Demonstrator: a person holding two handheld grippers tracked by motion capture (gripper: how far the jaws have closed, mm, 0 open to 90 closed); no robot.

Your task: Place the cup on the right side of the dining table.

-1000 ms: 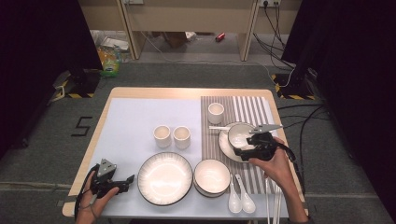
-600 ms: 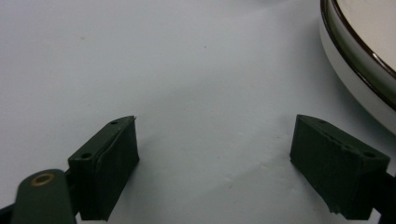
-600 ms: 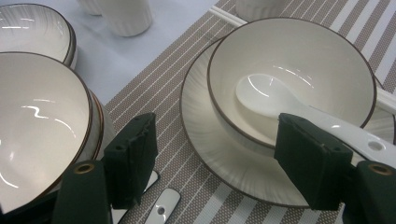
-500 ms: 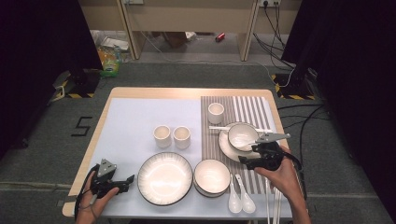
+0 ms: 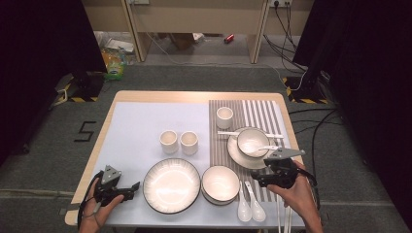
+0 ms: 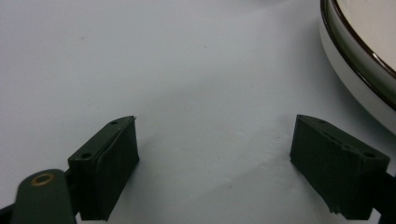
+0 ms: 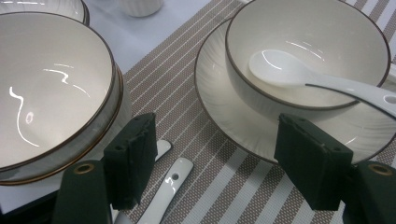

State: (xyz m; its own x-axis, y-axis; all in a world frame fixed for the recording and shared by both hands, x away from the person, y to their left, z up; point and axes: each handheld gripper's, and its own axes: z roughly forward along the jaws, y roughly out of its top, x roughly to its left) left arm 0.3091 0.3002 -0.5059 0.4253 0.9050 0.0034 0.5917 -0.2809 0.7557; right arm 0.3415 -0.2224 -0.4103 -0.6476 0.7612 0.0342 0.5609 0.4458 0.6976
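The right gripper (image 5: 265,178) stands wide open and empty, hovering over the striped placemat (image 5: 252,114) just beside the saucer (image 5: 233,153), which carries a bowl (image 5: 252,141) with a spoon (image 5: 265,148) in it. The left gripper (image 5: 127,191) rests open on the white mat (image 5: 145,121). Counted: one large plate (image 5: 171,184), two bowls, three cups, three spoons. Since a second ago, the right gripper has drawn back from the bowl toward the person.
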